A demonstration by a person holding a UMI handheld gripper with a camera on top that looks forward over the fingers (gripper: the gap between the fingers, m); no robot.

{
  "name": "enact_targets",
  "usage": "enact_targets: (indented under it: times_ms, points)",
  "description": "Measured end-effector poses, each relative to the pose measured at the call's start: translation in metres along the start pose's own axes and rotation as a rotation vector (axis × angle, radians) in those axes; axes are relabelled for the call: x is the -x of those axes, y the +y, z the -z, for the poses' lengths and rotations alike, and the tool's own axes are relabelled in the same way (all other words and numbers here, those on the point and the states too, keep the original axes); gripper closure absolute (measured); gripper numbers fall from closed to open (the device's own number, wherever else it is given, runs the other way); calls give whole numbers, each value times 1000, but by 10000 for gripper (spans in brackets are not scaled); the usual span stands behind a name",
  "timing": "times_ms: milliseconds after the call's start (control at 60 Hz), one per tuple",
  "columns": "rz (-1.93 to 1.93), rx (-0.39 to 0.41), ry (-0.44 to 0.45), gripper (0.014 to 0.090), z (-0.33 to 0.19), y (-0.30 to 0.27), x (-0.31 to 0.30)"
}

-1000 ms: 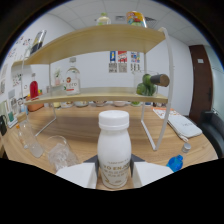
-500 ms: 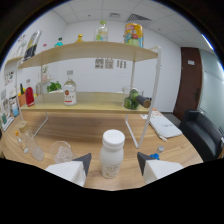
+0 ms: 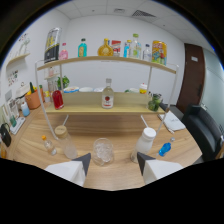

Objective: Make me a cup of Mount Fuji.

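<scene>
The gripper (image 3: 113, 161) is spread wide and empty. One glass (image 3: 103, 151) stands between its fingers at lower centre, one white bottle (image 3: 145, 142) just right, one blue cap (image 3: 164, 148) beyond. The wooden counter (image 3: 120, 131) carries a two-tier shelf (image 3: 107, 62) of bottles before a white wall.

The gripper (image 3: 113, 161) shows only as two fingers (image 3: 67, 171) rising from a black mass that fills everything nearer the camera than the wooden table (image 3: 120, 127). Each finger is a pale, off-white block with a flat upper face. The inner edge of each carries a dark grey triangular tip, pointed toward the table's far side. The two tips stand apart with a gap between them. No cables, screws, markings or sleeve can be made out.
</scene>
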Motion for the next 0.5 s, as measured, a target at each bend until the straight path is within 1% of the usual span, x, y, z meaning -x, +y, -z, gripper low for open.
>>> enact_targets:
  times_ms: [383, 500]
  points:
    - [11, 43, -9, 186, 9, 11, 21]
    - [27, 34, -5, 186, 8, 9, 21]
